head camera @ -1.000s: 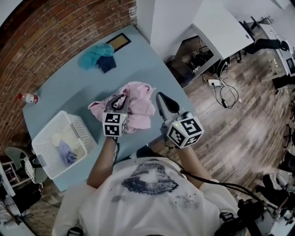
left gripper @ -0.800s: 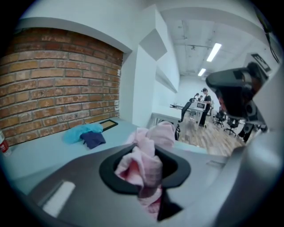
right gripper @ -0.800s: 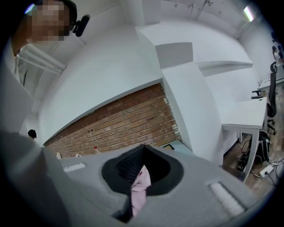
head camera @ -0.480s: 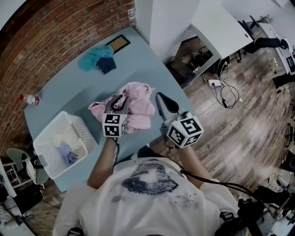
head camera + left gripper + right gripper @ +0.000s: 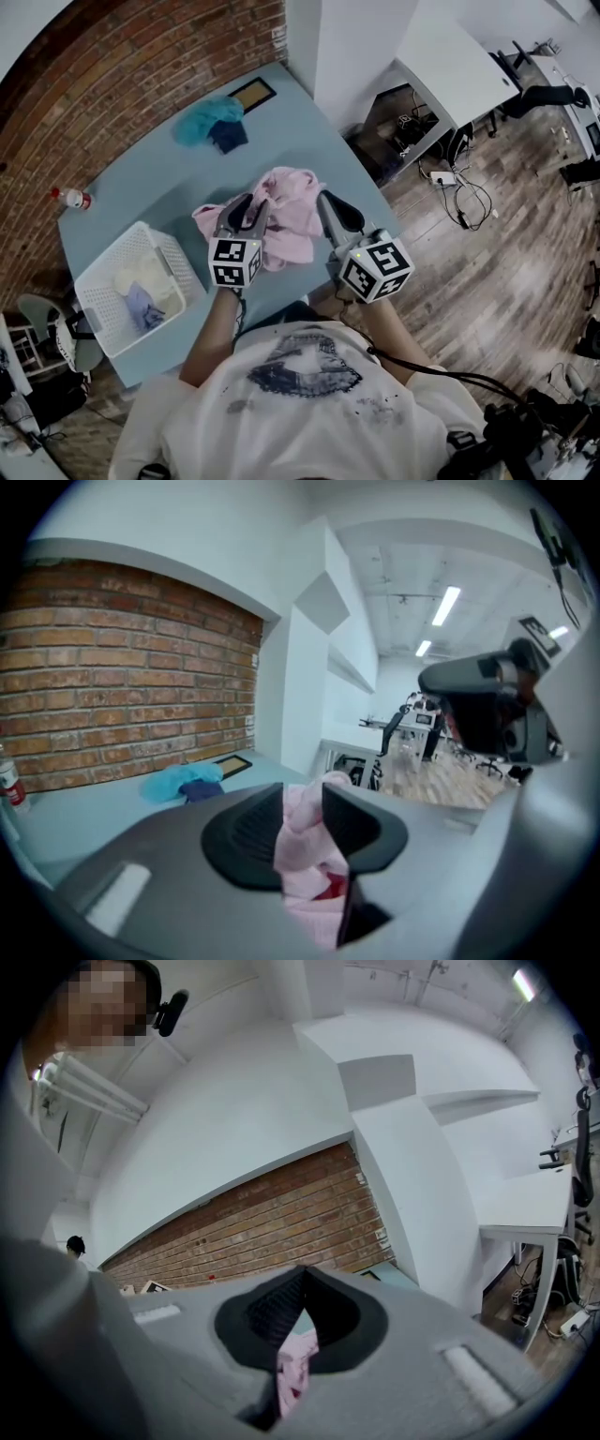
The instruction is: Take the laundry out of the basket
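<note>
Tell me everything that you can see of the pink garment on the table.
The pink garment is a soft, light pink cloth with a small red print. It lies crumpled in a heap on the pale blue table, outside the white basket. Both grippers have folds of it between their jaws. The left gripper, whose jaws have just been opening, is at its left side. The right gripper is shut on a thin fold at its right edge.

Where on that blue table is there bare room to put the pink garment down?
Bare table between the teal clothes, the bottle and the basket; another strip beyond the pink garment. The near edge is crowded.
</note>
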The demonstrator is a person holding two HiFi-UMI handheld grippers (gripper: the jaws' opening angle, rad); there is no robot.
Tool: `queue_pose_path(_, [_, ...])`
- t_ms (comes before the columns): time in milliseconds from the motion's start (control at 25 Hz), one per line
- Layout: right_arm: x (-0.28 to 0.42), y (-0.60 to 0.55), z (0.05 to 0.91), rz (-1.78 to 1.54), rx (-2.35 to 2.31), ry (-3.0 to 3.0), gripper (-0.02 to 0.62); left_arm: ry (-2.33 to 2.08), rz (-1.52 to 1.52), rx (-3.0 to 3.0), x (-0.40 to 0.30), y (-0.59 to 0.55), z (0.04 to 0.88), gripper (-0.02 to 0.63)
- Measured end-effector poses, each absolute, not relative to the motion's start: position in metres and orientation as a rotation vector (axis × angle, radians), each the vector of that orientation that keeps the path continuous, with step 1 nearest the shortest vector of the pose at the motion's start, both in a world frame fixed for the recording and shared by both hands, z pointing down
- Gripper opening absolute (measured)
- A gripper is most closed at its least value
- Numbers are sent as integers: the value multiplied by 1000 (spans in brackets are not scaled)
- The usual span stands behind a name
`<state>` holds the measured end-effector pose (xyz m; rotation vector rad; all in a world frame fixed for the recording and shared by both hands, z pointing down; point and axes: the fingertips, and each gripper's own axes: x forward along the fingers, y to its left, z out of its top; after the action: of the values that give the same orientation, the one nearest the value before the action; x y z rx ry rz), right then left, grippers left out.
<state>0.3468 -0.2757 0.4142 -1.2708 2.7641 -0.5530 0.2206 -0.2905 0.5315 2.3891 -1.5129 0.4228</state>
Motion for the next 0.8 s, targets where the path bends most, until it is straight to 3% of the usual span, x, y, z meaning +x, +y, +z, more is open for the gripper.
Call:
queue_pose_path(520, [318,-263,396,-496,-1166,2798,-2,-1623,268,2446,200,-257,456,105])
queue_pose_path(800, [304,-258,387,-461,-1103,2819,-2,-1702,215,2462,187,-239,424,60])
